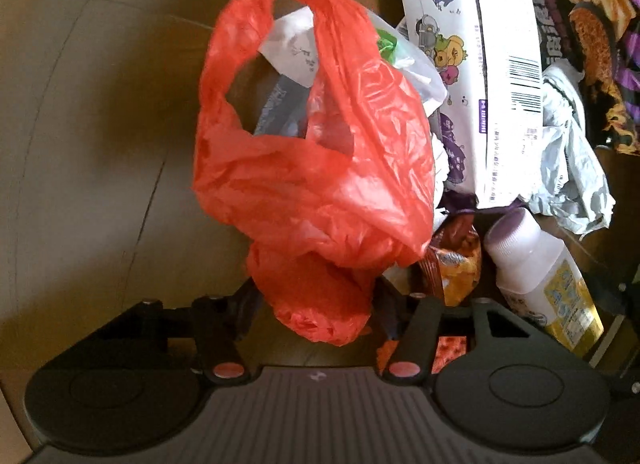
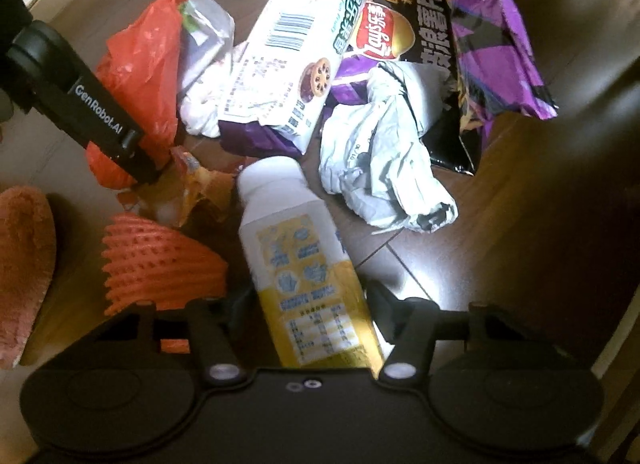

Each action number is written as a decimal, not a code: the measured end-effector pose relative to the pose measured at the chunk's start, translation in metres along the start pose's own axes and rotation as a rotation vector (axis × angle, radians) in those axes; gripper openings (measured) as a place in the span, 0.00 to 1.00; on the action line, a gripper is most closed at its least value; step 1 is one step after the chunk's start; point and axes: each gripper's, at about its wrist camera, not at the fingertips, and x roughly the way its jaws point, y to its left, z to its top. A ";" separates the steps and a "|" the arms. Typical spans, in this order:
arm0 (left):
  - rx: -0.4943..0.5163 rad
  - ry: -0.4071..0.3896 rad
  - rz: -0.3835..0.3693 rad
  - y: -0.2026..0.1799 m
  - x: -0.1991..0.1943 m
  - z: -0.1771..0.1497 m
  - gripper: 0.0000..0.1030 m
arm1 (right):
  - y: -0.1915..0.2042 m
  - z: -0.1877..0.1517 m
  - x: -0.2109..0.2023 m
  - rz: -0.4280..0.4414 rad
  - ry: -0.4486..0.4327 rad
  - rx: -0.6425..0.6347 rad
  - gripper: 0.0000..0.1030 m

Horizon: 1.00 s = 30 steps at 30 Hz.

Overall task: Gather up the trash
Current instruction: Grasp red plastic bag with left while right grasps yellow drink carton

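Right gripper [image 2: 310,300] straddling white bottle [image 2: 298,248], pads at its yellow-labelled sides. Beyond bottle: crumpled paper [image 2: 384,155], biscuit pack [image 2: 296,59], chip bag [image 2: 432,63]. Left of bottle: orange foam net [image 2: 156,264], red bag [image 2: 140,75], left gripper [image 2: 100,111].

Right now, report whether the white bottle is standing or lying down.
Lying down: the white bottle rests on its side on the floor, cap on.

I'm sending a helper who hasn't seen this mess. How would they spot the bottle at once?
Start at the heap of snack bags and wrappers on the brown floor. At its near edge, beside the orange foam net, lies the bottle, between the right gripper fingers. It is the only rigid item: white, screw-capped, yellow-labelled.
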 end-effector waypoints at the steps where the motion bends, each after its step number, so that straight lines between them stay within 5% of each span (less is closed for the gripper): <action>1: 0.000 -0.002 0.009 0.001 -0.004 -0.003 0.56 | 0.001 -0.002 -0.005 -0.006 -0.001 0.014 0.56; 17: 0.053 -0.019 -0.022 0.011 -0.135 -0.033 0.56 | 0.012 -0.008 -0.132 0.035 -0.014 0.365 0.50; 30: 0.201 -0.158 -0.021 -0.016 -0.367 -0.064 0.56 | 0.016 0.016 -0.371 0.033 -0.227 0.551 0.50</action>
